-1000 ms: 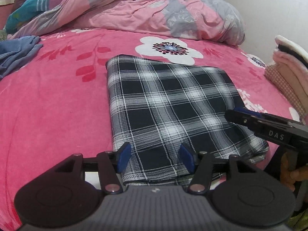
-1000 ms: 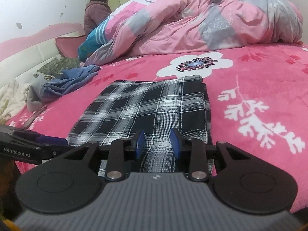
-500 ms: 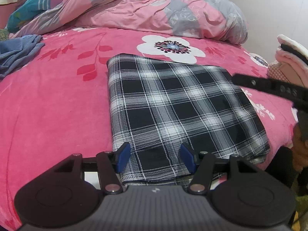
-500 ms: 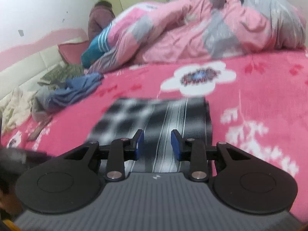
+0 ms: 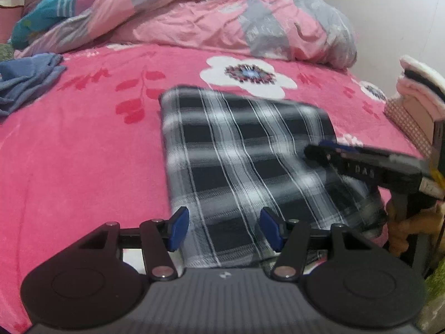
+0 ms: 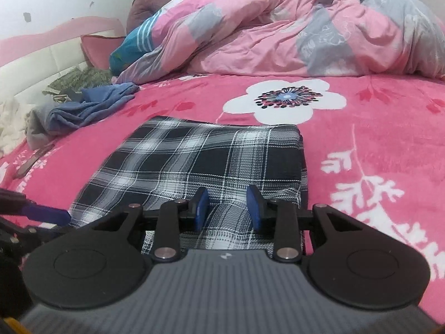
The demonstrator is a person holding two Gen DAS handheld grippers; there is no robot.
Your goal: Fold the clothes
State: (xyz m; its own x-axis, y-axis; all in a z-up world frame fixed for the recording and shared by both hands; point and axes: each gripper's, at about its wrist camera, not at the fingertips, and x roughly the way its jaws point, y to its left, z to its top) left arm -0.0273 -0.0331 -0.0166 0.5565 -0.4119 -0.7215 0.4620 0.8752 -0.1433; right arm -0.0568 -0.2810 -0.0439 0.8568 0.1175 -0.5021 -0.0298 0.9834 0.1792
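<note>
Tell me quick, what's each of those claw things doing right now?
Left gripper: open, holding nothing, over the near edge of the plaid garment.
Right gripper: open, holding nothing, over the same garment.

Home bedroom: bed with pink floral blanket, rumpled duvet, headboard.

Black-white plaid garment folded into rectangle, flat on bed.

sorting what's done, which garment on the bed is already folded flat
The black-and-white plaid garment, a neat rectangle before both grippers; the blue garment lies crumpled near the headboard.
</note>
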